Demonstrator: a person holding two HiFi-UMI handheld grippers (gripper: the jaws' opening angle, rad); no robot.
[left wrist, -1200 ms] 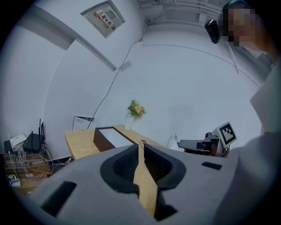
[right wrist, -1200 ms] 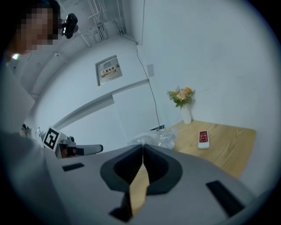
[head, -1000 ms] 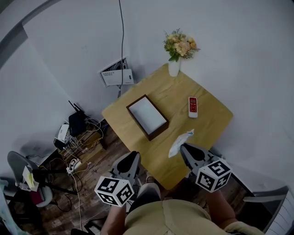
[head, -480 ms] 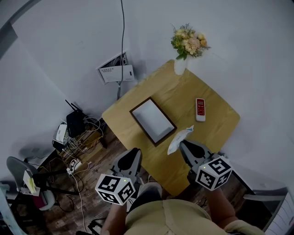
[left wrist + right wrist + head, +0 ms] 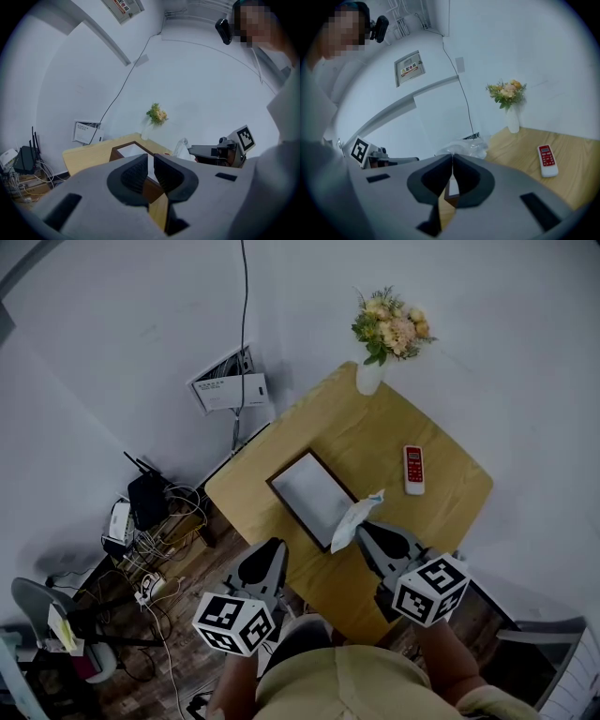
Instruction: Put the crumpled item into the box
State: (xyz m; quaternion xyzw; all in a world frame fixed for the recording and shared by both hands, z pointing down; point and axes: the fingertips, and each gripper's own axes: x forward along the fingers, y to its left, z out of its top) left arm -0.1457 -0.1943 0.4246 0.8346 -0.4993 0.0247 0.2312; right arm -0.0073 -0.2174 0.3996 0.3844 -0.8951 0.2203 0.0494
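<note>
Right gripper (image 5: pixel 364 529) has its jaws pinched together on the crumpled item (image 5: pixel 352 519), a wad of thin, clear-whitish plastic. In the right gripper view I see the two pads meet at their tips (image 5: pixel 452 159) with the plastic (image 5: pixel 461 148) bunched just beyond them. From the head view, the wad hangs over the near right corner of the box (image 5: pixel 290 466), and I cannot tell whether it touches the rim.

The box is a shallow dark-brown tray with a white inside. It sits at an angle on the wooden table (image 5: pixel 375 442), near the table's left edge.

Left gripper (image 5: pixel 274 547) hovers off the near edge of the table, just short of the box. In its own view I see a narrow gap between the jaws (image 5: pixel 151 161), with nothing in it; the box (image 5: pixel 123 150) shows beyond them.

A red-and-white remote control (image 5: pixel 414 470) lies flat on the table, to the right of the box and well apart from it. At the far corner stands a white vase (image 5: pixel 369 379) with a bunch of yellow and pink flowers (image 5: pixel 392 326).
</note>
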